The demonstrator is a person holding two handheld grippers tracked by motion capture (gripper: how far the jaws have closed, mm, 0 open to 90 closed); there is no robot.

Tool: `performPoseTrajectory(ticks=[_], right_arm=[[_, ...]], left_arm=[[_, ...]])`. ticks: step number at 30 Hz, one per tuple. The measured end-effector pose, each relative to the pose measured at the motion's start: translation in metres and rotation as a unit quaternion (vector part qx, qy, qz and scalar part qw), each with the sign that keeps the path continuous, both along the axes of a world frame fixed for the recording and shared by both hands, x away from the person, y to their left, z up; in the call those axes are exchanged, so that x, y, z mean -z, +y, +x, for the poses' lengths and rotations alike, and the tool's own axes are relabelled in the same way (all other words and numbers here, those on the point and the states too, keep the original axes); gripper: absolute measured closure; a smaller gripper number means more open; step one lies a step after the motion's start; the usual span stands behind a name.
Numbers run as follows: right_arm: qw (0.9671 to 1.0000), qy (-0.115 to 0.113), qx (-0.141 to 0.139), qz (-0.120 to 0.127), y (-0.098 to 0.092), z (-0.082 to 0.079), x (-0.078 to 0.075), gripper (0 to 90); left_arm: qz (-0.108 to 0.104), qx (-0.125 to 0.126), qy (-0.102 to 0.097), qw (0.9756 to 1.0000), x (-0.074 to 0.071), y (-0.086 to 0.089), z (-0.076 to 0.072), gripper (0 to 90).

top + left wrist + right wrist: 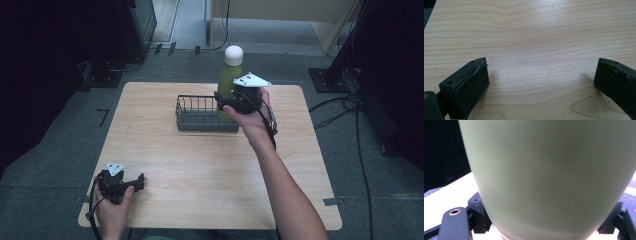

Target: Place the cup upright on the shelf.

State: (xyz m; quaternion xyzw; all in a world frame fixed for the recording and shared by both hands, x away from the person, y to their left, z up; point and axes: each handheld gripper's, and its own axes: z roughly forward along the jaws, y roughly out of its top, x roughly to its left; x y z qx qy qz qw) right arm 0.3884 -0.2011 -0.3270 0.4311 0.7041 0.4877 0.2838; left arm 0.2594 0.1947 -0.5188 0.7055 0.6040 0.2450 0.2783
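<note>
The right gripper is pinching the green bottle over the wire basket; lowering it upright seems next. The left gripper is resting, jaws spread.

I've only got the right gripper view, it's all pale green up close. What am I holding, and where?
Observer: A green bottle with a white cap, upright, clamped by the right gripper at the far right end of a dark wire basket.
Operator: Is anything in the basket?
Observer: The part that shows looks bare.
Operator: And the other hand?
Observer: The left gripper sits at the near left corner of the wooden table, fingers spread wide with nothing between them.
</note>
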Motion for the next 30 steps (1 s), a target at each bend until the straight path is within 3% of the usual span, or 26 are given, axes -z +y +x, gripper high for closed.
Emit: performPoseTrajectory(ticks=[8, 15, 25, 30], right_arm=[[0.9997, 0.0, 0.026, 0.002, 0.005, 0.028, 0.004, 20.4], [0.9984, 0.017, 0.05, 0.02, 0.001, 0.052, 0.022, 20.4], [0.9968, 0.032, 0.062, 0.039, -0.001, 0.063, 0.048, 20.4], [0.9976, 0.033, 0.058, 0.016, 0.004, 0.063, 0.06, 20.4]], left_arm=[[0.0, 0.001, 0.0, 1.0, 0.0, 0.0, 0.0, 0.0], [0.0, 0.001, 0.0, 1.0, 0.0, 0.0, 0.0, 0.0], [0.0, 0.001, 0.0, 1.0, 0.0, 0.0, 0.0, 0.0], [0.001, 0.001, 0.0, 1.0, 0.0, 0.0, 0.0, 0.0]])
